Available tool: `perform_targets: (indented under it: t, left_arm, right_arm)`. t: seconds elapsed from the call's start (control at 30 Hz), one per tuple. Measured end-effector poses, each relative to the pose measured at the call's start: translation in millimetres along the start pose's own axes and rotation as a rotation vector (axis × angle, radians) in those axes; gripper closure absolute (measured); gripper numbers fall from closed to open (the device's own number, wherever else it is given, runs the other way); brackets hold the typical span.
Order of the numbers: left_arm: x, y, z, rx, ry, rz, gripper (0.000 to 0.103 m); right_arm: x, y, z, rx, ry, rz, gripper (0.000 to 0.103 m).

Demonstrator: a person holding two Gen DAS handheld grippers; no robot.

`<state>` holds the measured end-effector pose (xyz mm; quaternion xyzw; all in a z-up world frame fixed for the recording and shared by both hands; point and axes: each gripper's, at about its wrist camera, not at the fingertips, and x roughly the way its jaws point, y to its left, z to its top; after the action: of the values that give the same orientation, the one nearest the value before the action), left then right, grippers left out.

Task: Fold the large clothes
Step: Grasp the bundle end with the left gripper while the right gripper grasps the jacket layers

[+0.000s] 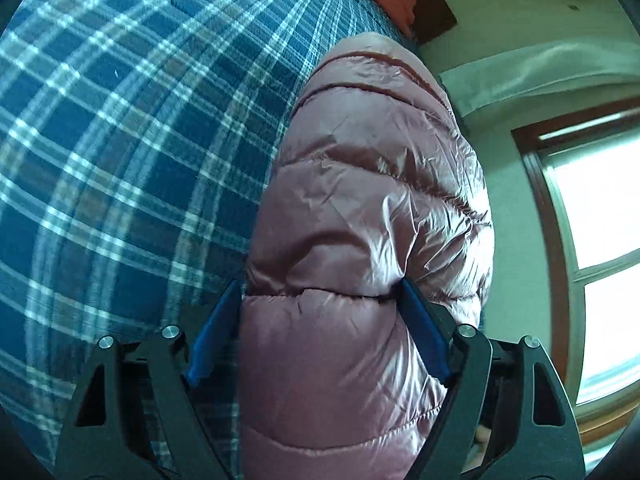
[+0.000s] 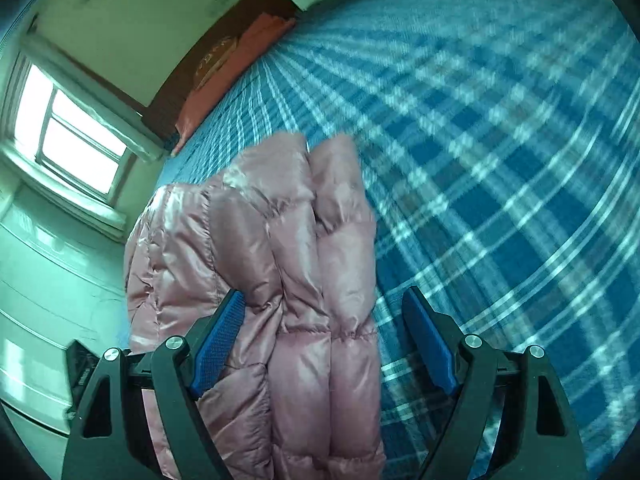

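Both jaws spread over the pink jacket (image 1: pixel 360 208) on the bed (image 1: pixel 120 120)

Left hand-held gripper (image 1: pixel 320 320) straddles it without pinching; right hand-held gripper (image 2: pixel 324 328) is open too, probably lining up a fold.

I'm looking down on a bed (image 1: pixel 120 140) covered by a blue-and-white plaid sheet (image 2: pixel 500 160). A pink quilted puffer jacket (image 2: pixel 288 260) lies on the sheet near the bed's edge, bunched into padded folds. At the far end a salmon-pink pillow (image 2: pixel 232 76) rests against the dark headboard (image 2: pixel 208 52).

Both hand-held grippers (image 1: pixel 320 300) (image 2: pixel 322 312) — spread wide.
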<state>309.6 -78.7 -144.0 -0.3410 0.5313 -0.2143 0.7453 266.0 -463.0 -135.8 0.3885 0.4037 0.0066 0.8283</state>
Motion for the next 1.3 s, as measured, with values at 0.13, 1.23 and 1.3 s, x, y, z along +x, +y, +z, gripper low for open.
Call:
perform_targets:
  t: [0.13,1.23,1.3]
  left_arm:
    - [4,-9,-3,0.049,0.014,-0.018,0.020]
    - [-12,-47,-36,0.088,-0.077,0.098,0.067]
    - [-21,-46,-34,0.101,-0.095,0.104,0.068]
  right_arm:
    - [5,0,-4,-0.021,0.027,0.102,0.023]
    - [-12,28,-38,-0.037,-0.075,0.203,0.078]
    - [-12,36,-42,-0.043,-0.079,0.220,0.078]
